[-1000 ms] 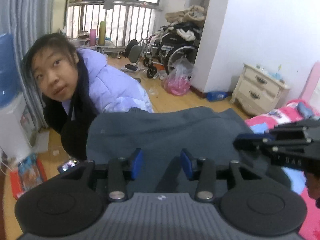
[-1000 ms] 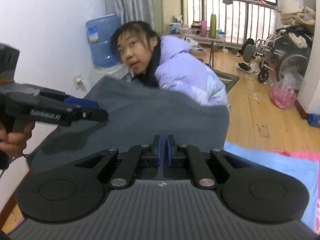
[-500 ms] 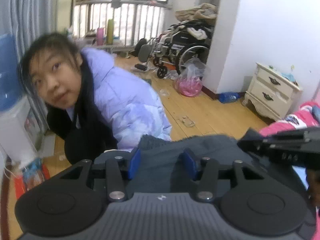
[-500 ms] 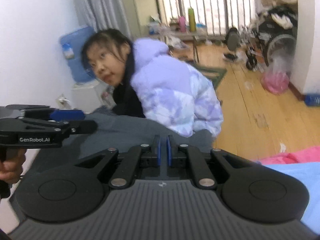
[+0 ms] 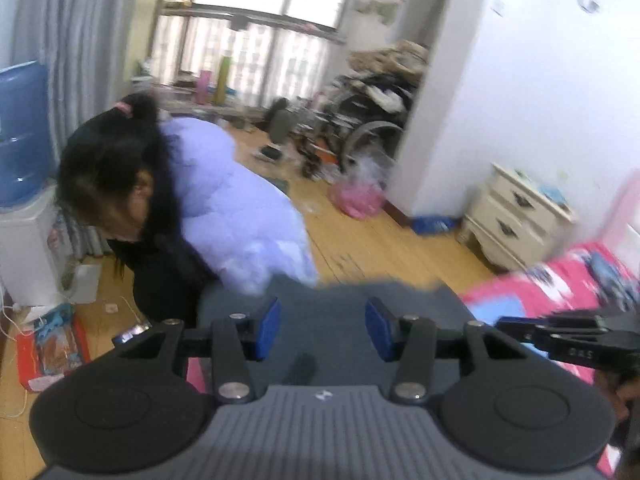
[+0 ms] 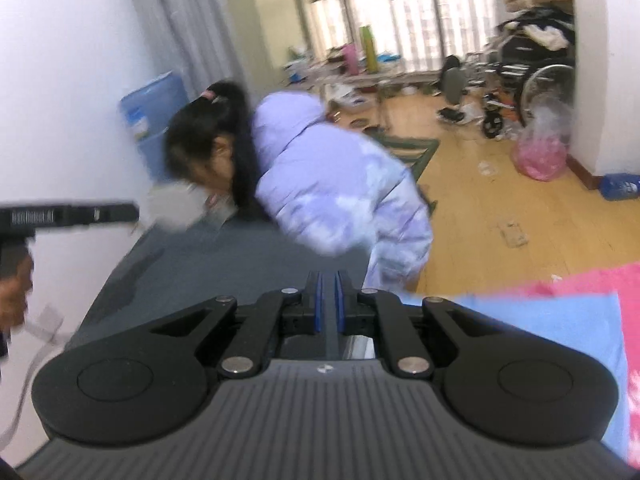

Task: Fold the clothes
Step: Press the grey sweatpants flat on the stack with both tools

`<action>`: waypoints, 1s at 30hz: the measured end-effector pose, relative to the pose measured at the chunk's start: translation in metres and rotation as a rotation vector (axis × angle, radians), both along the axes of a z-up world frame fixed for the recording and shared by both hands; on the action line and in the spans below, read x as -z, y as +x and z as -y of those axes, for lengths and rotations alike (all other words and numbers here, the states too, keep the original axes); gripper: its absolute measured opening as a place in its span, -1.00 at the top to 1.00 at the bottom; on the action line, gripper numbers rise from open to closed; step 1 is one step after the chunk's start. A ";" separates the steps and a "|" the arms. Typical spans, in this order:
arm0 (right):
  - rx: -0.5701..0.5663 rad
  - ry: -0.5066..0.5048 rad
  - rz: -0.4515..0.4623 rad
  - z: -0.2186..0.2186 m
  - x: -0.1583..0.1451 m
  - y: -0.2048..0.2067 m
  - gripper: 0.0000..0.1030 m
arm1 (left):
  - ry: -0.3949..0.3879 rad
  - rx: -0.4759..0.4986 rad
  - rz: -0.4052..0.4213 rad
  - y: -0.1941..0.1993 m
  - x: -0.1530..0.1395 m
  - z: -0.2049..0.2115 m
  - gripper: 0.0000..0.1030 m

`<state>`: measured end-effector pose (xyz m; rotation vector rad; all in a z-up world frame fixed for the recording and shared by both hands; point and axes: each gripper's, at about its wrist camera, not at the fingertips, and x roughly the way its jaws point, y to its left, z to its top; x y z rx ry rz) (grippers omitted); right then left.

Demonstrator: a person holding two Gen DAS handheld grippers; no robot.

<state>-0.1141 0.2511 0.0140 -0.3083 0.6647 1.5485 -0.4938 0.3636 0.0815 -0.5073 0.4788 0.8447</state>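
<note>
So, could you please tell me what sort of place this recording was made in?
Most likely a lived-in bedroom in a home: a cream bedside cabinet stands by the wall, pink and blue bedding lies in front, and a wheelchair piled with clothes sits near the barred window.

The person in the lilac jacket (image 5: 224,200), facing the cameras a second ago, now bends head-down with face turned away. The grey garment (image 5: 340,320), held high before, has dropped, uncovering wooden floor (image 5: 368,240) and pink bedding (image 5: 560,280).
</note>
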 end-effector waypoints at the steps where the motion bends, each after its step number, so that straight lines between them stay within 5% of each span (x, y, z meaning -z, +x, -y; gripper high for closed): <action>1: -0.025 -0.007 -0.006 0.012 0.001 -0.006 0.86 | -0.017 0.022 -0.006 -0.002 0.001 0.013 0.05; 6: -0.102 -0.065 -0.018 0.070 0.008 -0.029 0.86 | -0.071 0.115 -0.080 -0.010 0.013 0.078 0.05; 11: -0.166 -0.102 -0.003 0.092 0.014 -0.046 0.86 | -0.177 0.138 -0.143 -0.007 0.050 0.097 0.07; 19: -0.087 -0.202 0.084 0.083 0.022 -0.042 0.86 | -0.144 0.075 -0.164 -0.012 0.042 0.093 0.06; 25: 0.039 -0.113 0.142 0.123 -0.049 -0.001 0.86 | -0.046 0.021 -0.081 -0.016 -0.015 0.105 -0.10; 30: 0.145 0.027 0.293 0.171 -0.178 0.033 0.86 | 0.022 -0.030 0.082 -0.015 -0.069 0.114 -0.33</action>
